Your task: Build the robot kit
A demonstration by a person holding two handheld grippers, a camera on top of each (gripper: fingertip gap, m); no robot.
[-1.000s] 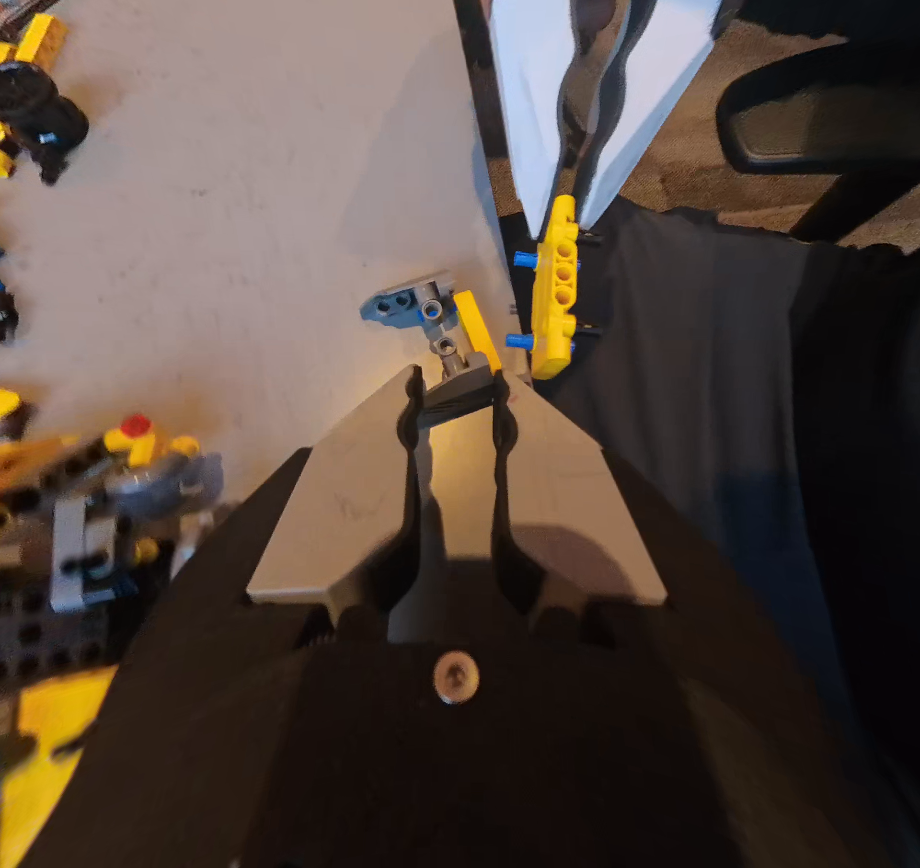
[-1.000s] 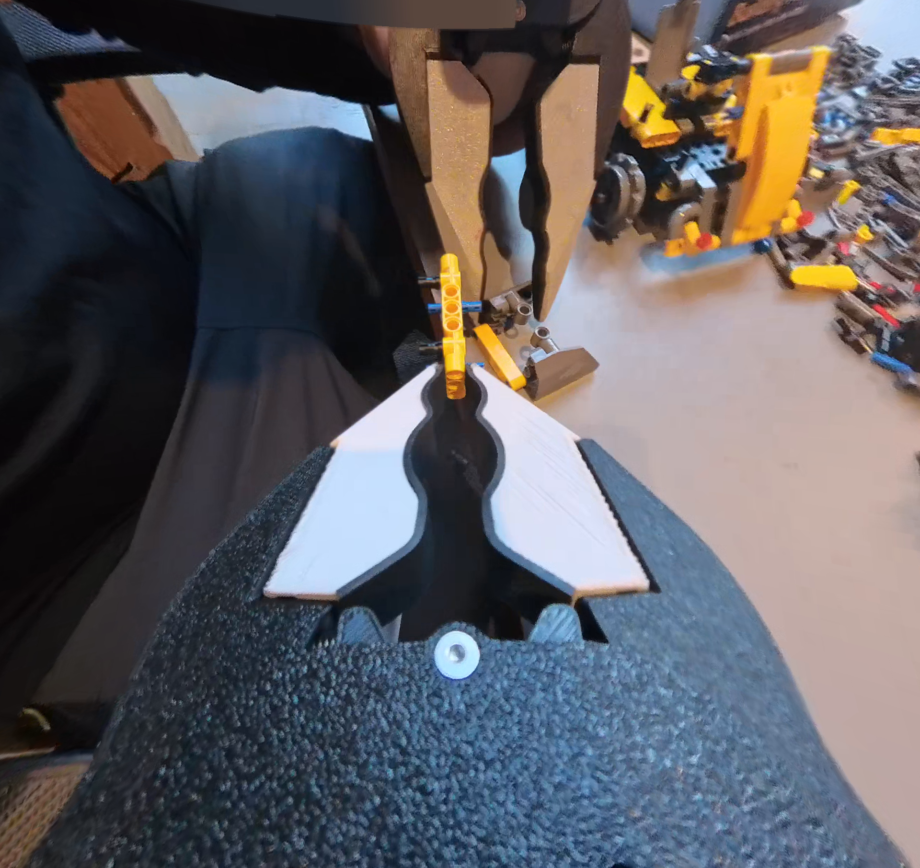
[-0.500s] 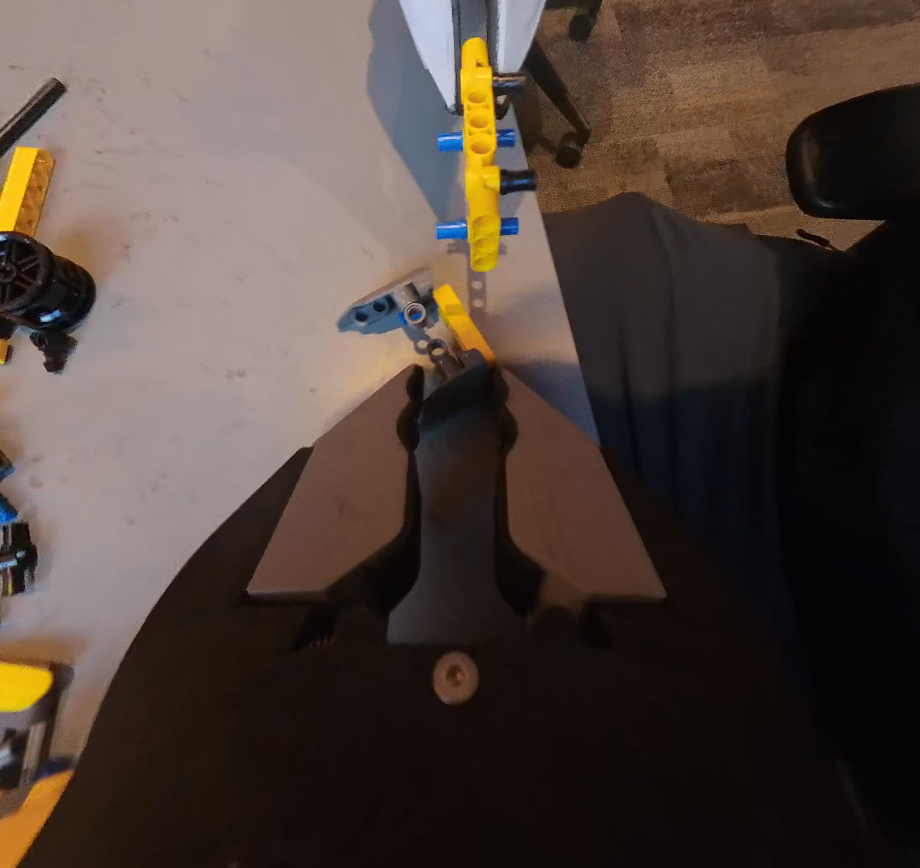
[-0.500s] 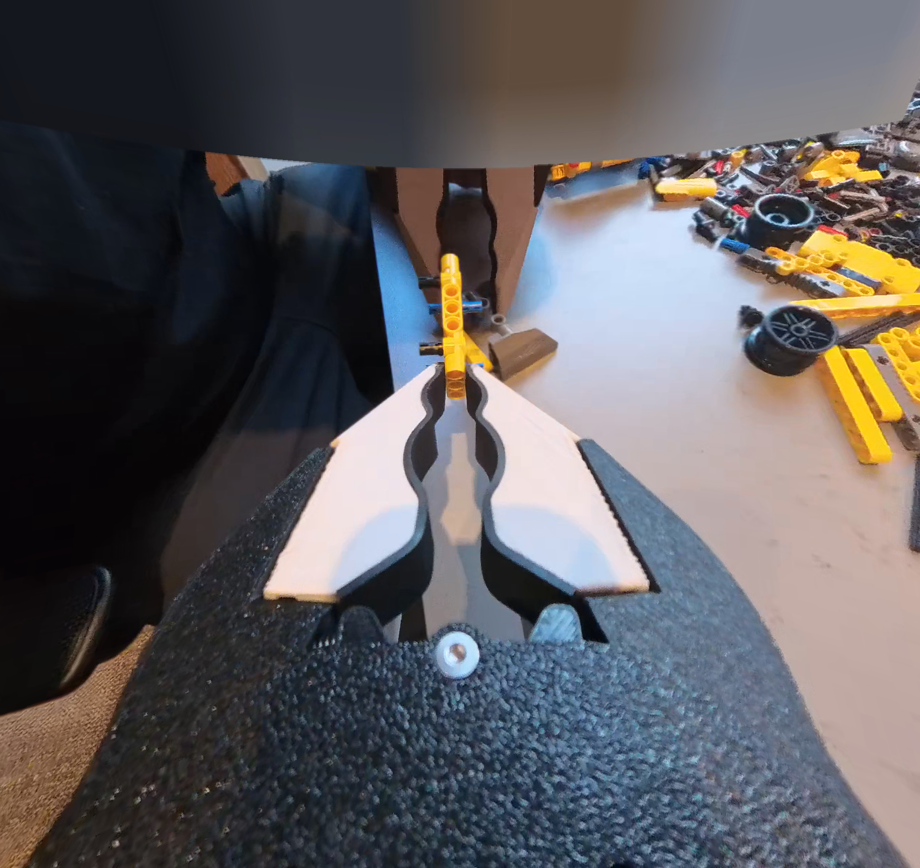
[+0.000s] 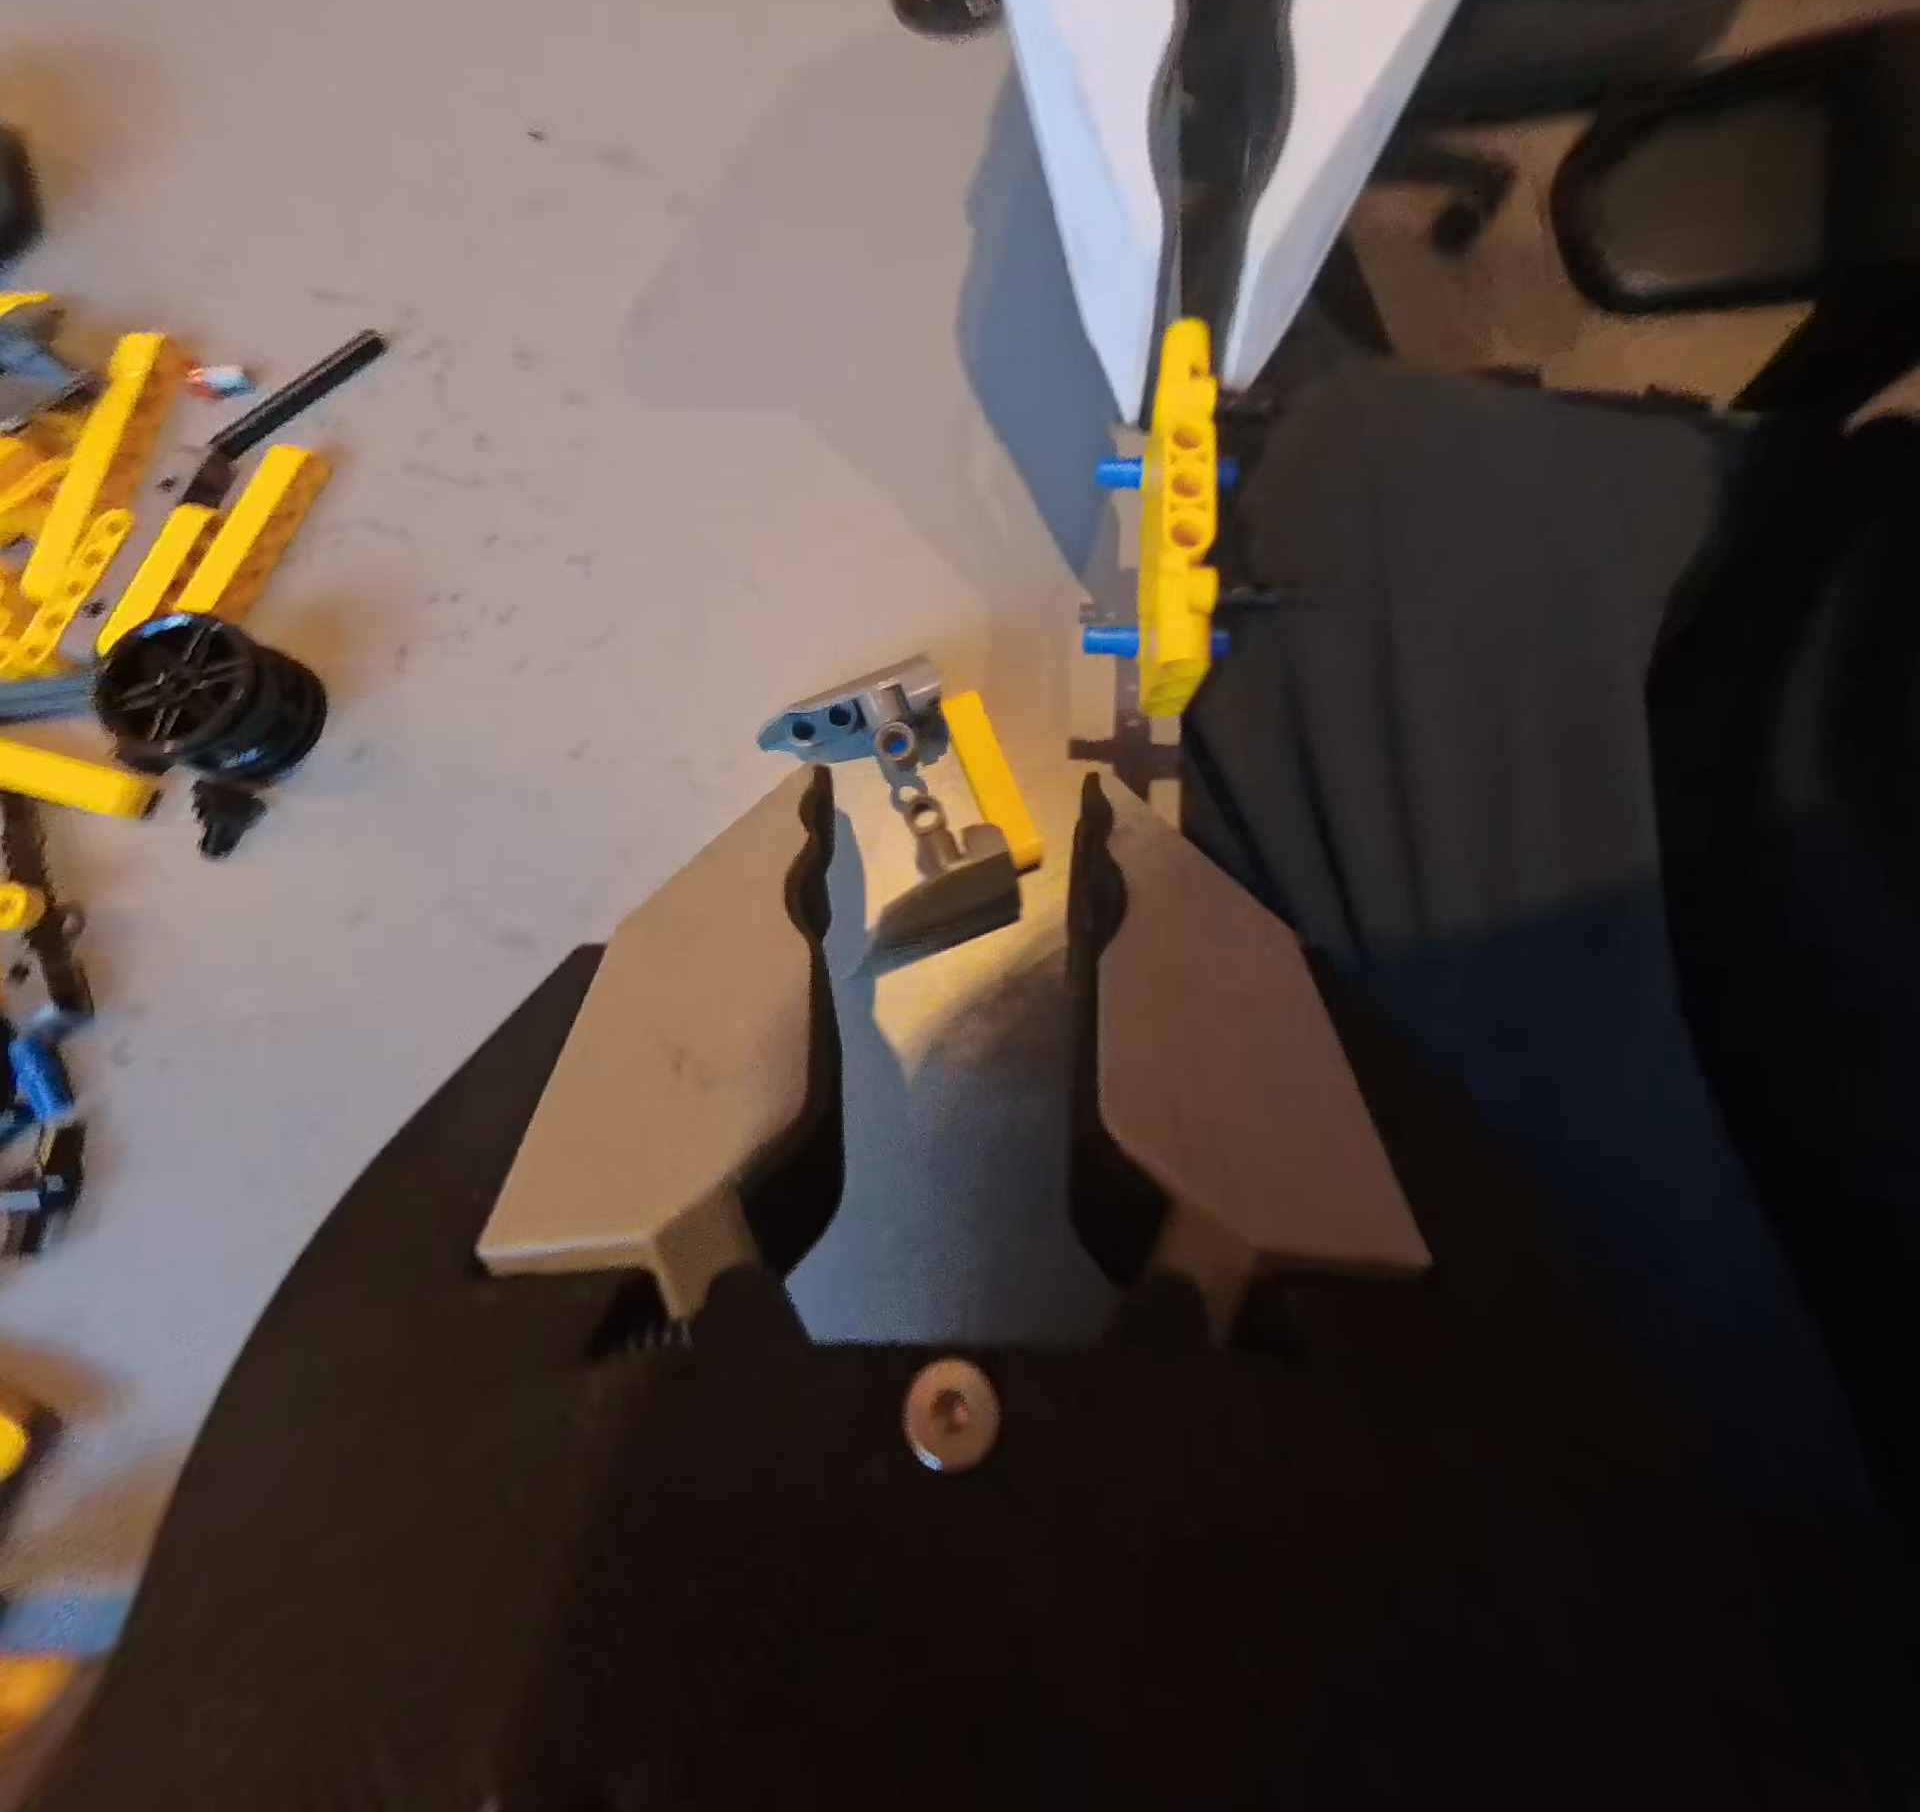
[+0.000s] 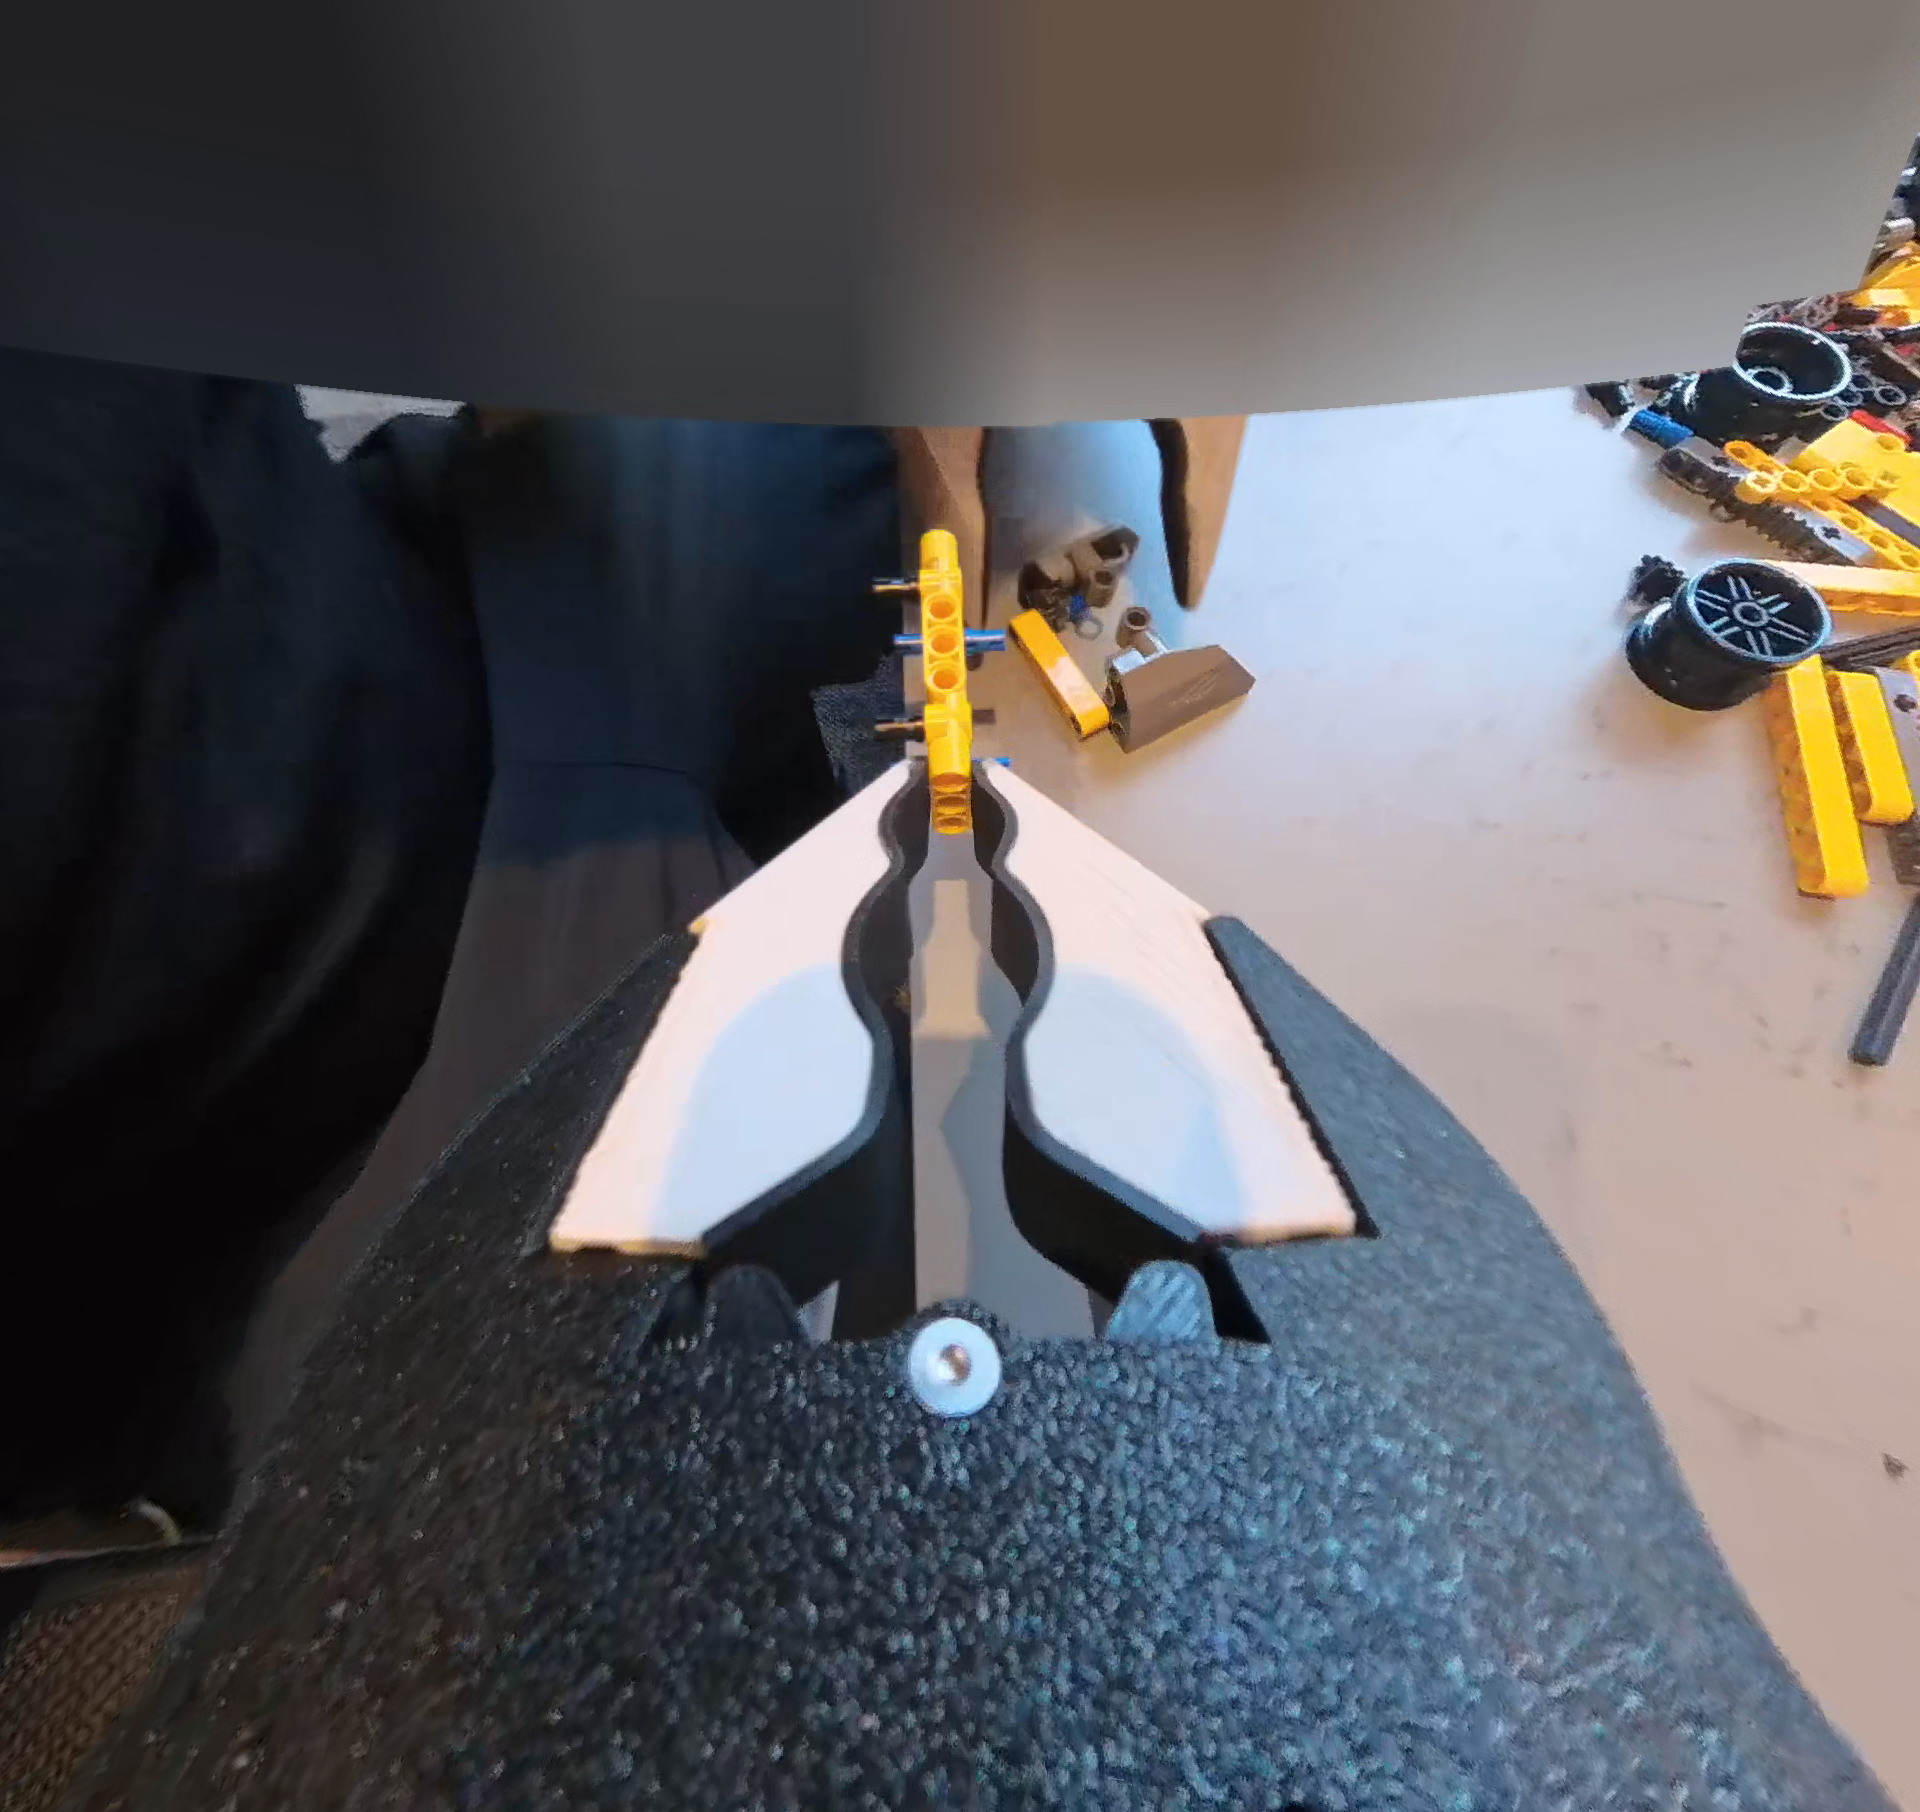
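Note:
My left gripper [image 5: 953,796] is open just above the pale table [image 5: 623,308]. A small grey and yellow brick assembly [image 5: 935,827] lies on the table between its fingertips, close to the table's edge. My right gripper [image 6: 948,775] is shut on the end of a yellow holed beam [image 6: 943,661] with blue and black pins, held upright over the table edge. In the left wrist view the white right gripper [image 5: 1184,380] holds this beam [image 5: 1179,536] just right of the assembly. In the right wrist view the brown left gripper [image 6: 1086,599] stands behind the assembly [image 6: 1143,671].
Loose yellow beams [image 5: 208,547], a black wheel [image 5: 208,702] and a black axle [image 5: 301,391] lie on the left of the table; the wheel [image 6: 1725,630] and beams [image 6: 1829,786] show on the right in the right wrist view. A person's dark clothing [image 5: 1455,723] and a chair [image 5: 1704,183] lie past the edge. My hands' fingertips stand some 7 cm from each other. The wheel [image 6: 1725,630] is closer to my left gripper, around 12 cm from its tips; the right tips are 20 cm off. My left wrist view [image 5: 224,659] looks at it from another angle.
My left gripper was shut on the grey part of the assembly; it has opened and let it go onto the table. The right gripper still holds the yellow beam.

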